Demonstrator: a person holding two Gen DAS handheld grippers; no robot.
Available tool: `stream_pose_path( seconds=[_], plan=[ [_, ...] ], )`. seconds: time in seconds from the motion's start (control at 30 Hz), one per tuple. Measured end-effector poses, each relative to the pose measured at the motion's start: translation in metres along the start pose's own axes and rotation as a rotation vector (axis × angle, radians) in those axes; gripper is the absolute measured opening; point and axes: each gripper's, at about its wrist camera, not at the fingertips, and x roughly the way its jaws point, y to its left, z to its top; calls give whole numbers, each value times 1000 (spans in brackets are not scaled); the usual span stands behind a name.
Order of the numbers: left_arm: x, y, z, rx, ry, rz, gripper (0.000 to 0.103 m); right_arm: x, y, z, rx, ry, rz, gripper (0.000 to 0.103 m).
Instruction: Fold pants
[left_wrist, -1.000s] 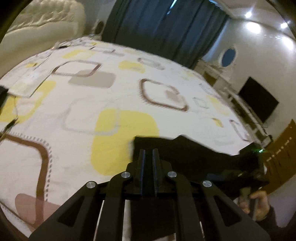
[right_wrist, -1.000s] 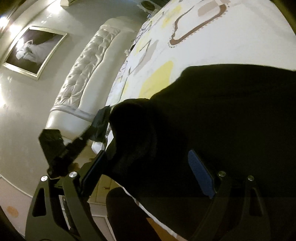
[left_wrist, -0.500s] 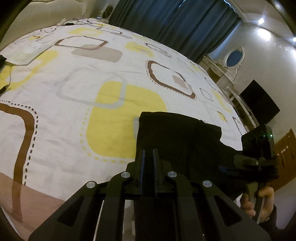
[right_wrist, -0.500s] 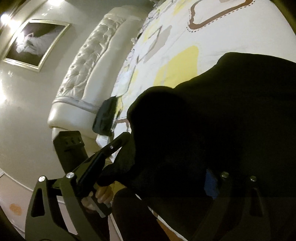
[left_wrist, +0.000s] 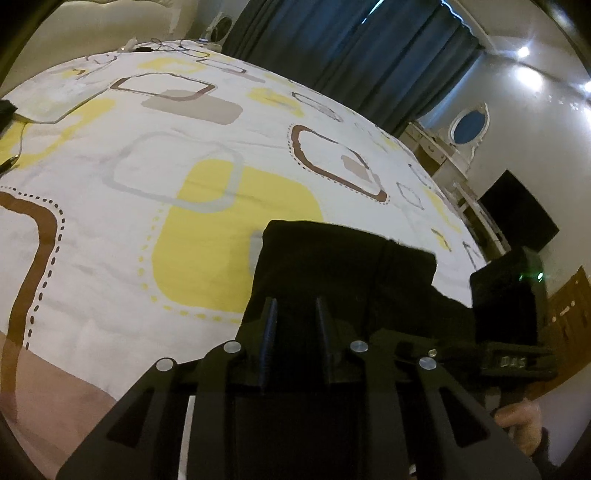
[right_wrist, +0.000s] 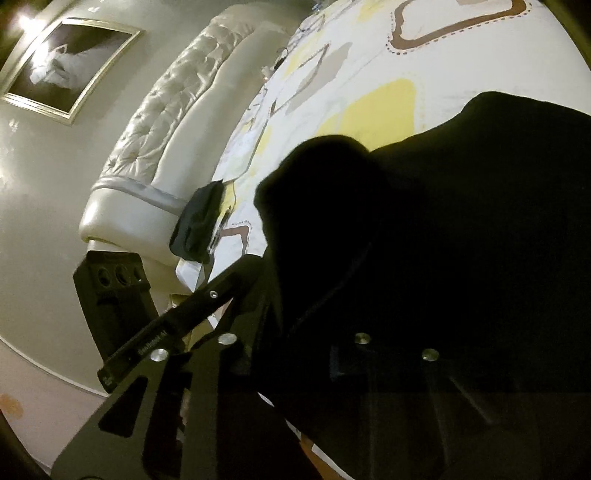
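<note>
Black pants (left_wrist: 343, 266) lie folded on the patterned bedspread (left_wrist: 129, 240). My left gripper (left_wrist: 295, 317) hovers over their near edge. Its jaws are opening and stand slightly apart, and the pads are not pressing on the cloth. In the right wrist view the pants (right_wrist: 461, 221) fill most of the picture and a bunched fold rises at the left. My right gripper (right_wrist: 299, 350) is buried in that dark cloth with its jaws closing on the fold. A hand (left_wrist: 517, 421) holds the right tool, whose housing (left_wrist: 506, 306) shows past the pants.
A tufted white headboard (right_wrist: 166, 122) and a dark pouch (right_wrist: 199, 221) mark one end of the bed. Cables (left_wrist: 11, 158) lie near it. Dark curtains (left_wrist: 351, 55), a mirrored dresser (left_wrist: 469, 123) and a TV (left_wrist: 517, 214) stand beyond the far side.
The left gripper sank toward the bed with the pants, and its shut jaws have parted a little. The right jaws went from wide open to drawn in on the cloth.
</note>
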Motion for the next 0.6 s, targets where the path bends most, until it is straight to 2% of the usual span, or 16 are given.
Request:
stream_pose_path(
  seconds=[0.17, 0.47, 0.53, 0.6],
  plan=[
    [-7, -1, 4, 9, -10, -2, 22, -20, 7, 4, -26, -72, 25, 14],
    [-8, -15, 6, 29, -10, -34, 25, -96, 10, 8, -91, -185, 8, 10],
    [-6, -25, 4, 47, -8, -49, 37, -116, 7, 8, -91, -212, 0, 10],
    [-3, -37, 3, 70, -2, -66, 38, -140, 0, 6, -89, -248, -17, 9]
  ],
)
